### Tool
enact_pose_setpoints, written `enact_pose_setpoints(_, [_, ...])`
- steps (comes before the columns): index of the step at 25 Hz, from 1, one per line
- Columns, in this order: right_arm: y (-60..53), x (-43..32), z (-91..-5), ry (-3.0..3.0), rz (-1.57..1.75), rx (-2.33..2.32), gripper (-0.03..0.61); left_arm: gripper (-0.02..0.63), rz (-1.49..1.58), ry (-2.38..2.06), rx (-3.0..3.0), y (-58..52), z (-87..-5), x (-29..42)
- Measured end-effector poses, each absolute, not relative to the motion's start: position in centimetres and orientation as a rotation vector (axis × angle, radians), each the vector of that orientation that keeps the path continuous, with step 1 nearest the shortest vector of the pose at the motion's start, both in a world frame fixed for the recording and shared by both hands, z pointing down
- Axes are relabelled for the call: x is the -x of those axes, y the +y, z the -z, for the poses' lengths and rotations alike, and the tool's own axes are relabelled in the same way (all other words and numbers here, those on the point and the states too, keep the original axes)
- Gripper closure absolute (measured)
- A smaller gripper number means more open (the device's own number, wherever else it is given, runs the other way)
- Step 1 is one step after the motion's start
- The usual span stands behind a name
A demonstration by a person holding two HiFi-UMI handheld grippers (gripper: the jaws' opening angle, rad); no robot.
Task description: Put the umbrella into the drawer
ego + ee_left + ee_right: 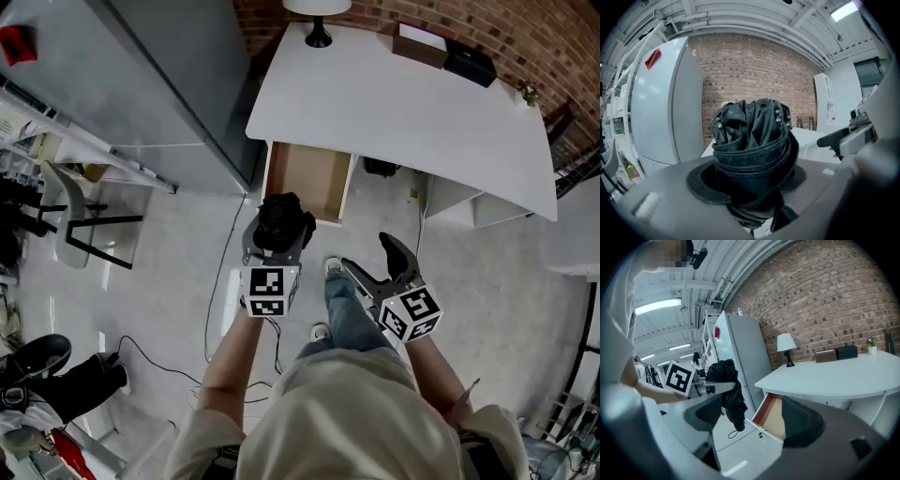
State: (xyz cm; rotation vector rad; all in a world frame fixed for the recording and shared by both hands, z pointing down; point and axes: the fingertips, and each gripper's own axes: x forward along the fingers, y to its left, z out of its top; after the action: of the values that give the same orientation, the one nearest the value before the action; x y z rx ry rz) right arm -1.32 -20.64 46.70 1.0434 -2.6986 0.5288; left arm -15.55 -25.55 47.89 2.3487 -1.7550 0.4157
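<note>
Left hand-held gripper (278,242) around folded umbrella (281,217), near open drawer (309,178).

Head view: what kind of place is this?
Likely an office-style corner in a lab or workshop. A white desk with a lamp and an open drawer stands against a brick wall, with metal shelving nearby and exposed ceiling pipes.

The white desk (403,112), its drawer (307,178) open, carries a lamp (319,36), a brown box (419,44), a black box (469,62) and a small plant (530,93).
</note>
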Motion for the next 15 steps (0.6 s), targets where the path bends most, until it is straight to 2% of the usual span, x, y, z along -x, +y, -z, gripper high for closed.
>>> enact_pose_setpoints(15, [-30.9,0.7,-52.7,-2.638,-0.68,-1.026,0.189,0.36,-0.816,-1.593,-2.407,-38.2,-60.7,13.6])
